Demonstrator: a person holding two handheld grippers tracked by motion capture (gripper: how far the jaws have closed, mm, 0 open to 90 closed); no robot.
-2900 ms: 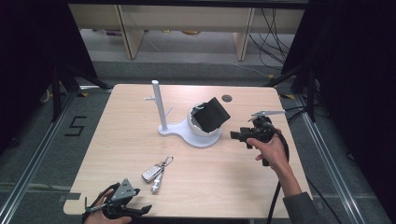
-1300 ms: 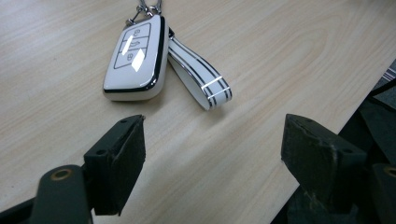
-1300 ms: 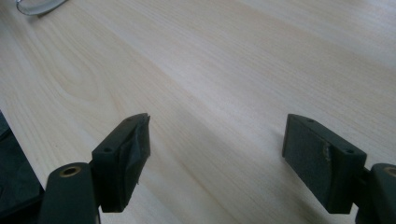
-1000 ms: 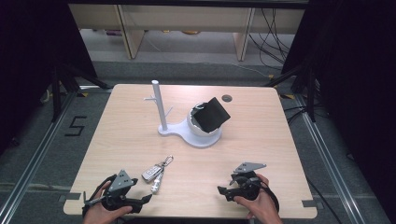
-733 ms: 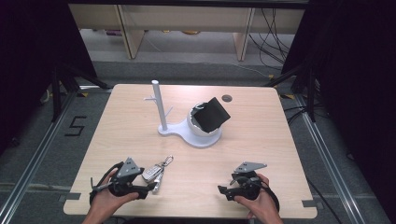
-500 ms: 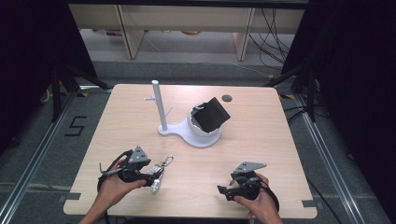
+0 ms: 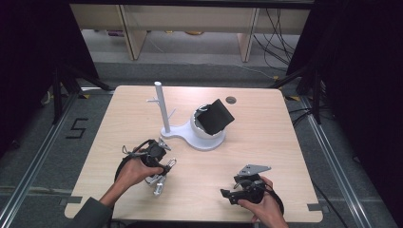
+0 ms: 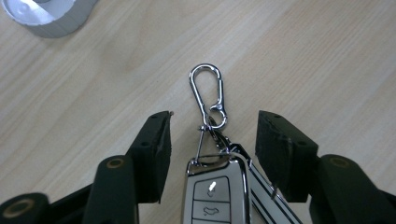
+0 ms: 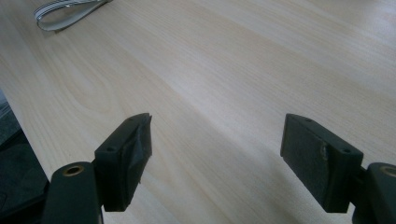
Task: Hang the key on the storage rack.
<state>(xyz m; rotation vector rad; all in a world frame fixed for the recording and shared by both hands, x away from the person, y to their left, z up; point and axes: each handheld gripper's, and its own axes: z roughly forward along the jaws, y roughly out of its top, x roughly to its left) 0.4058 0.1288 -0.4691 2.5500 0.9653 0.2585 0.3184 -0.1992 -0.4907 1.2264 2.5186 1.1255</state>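
Left hand-held gripper (image 8: 212,140): black, two-jawed, half-open; its jaws have just been closing and now straddle the silver-and-black plastic car key fob (image 8: 217,193) with its chrome carabiner clip (image 8: 208,95), pads not yet touching it.

Location: we place the fob flat on the pale wooden table (image 7: 266,128), near and in front of the white plastic stand with upright post (image 7: 187,130).

Risk, as we judge it: the pads may catch only the thin ring and link, so the fob swings or slips; low jaws may scrape the wood.

Pose: left hand (image 7: 133,171) angled down over the fob. Right gripper (image 9: 217,151) rests wide and empty, further from the stand.
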